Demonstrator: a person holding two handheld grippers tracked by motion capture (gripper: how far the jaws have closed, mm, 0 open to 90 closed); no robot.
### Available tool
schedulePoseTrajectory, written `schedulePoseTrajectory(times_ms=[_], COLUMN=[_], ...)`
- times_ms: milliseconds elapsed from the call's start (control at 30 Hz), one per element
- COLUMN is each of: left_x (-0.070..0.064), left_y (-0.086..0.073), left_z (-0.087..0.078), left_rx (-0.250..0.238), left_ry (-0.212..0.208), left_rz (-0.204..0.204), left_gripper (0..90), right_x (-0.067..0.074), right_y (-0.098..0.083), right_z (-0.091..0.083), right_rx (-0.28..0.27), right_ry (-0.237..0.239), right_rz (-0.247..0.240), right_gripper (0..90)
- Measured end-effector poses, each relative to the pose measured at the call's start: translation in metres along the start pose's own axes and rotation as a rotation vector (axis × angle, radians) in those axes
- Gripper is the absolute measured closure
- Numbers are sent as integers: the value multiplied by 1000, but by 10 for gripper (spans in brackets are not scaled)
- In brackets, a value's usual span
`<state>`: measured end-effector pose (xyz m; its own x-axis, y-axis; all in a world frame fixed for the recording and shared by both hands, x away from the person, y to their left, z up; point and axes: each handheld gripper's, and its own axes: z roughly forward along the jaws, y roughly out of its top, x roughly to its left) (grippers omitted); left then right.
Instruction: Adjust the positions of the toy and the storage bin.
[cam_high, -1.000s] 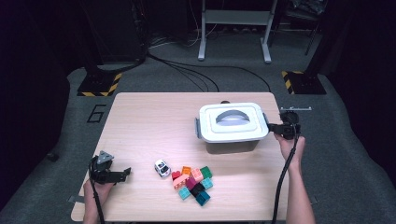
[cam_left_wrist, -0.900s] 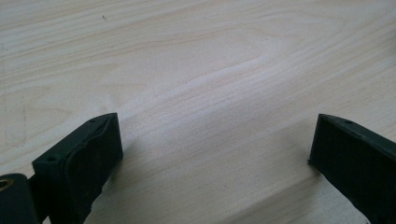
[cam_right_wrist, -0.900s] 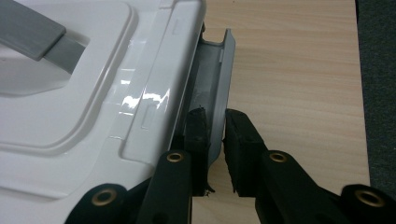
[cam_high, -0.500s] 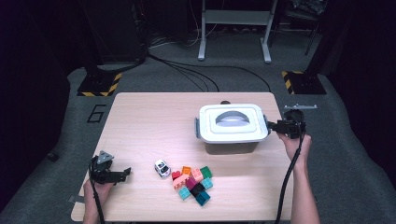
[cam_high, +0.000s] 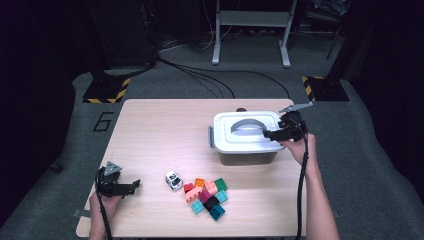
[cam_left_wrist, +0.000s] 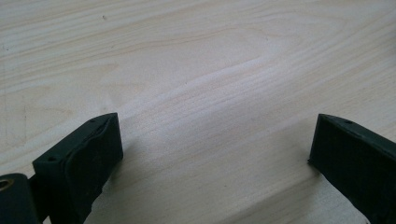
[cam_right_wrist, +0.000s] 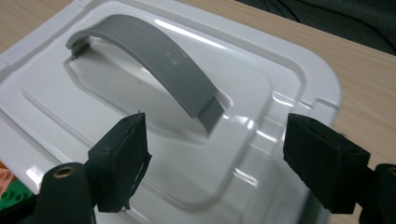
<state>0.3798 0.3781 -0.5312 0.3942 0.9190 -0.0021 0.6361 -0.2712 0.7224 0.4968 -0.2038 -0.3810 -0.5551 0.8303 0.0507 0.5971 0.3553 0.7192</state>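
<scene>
Right gripper (cam_high: 274, 133) over the box (cam_high: 243, 136) lid

Its jaws have just been opening and stand apart over the handle (cam_right_wrist: 154, 60), gripping nothing; the box sits near the desk's (cam_high: 150, 130) right edge. Left gripper (cam_high: 131, 187) rests wide open, empty, at the near left corner.

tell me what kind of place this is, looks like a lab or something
Most likely a lab or recording studio set up for handling demos: a lone wooden table on grey carpet, black cables trailing across the floor, and yellow-black hazard-striped stand bases around a dark surround.
</scene>
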Motion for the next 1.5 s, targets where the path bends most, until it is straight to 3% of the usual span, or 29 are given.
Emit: schedulePoseTrajectory(times_ms=[167,367,500,567,633,833,967,1133,1300,1500], left_x=[0,0,0,0,0,0,0,0,0,0], left_y=[0,0,0,0,0,0,0,0,0,0], left_z=[0,0,0,0,0,0,0,0,0,0], left_rx=[0,0,0,1,-1,-7,-7,-7,-2,4], left_ry=[0,0,0,0,1,1,0,0,-1,-4], left_rz=[0,0,1,1,0,-1,-1,-1,0,1], left_gripper=[24,24,24,25,24,25,26,26,27,27], right_x=[7,8,9,8,8,9,14,20,15,16], right_y=[14,26,27,27,27,25,23,18,14,25], right_z=[15,26,32,30,29,26,22,17,14,14], right_rx=[-5,3,30,28,31,57,69,68,50,37], right_ry=[23,70,80,89,84,65,27,1,61,111], right_rz=[-48,-65,-90,-87,-85,-74,-30,-17,-20,-104], right_gripper=[239,261,360,465,513,546,552,555,453,321])
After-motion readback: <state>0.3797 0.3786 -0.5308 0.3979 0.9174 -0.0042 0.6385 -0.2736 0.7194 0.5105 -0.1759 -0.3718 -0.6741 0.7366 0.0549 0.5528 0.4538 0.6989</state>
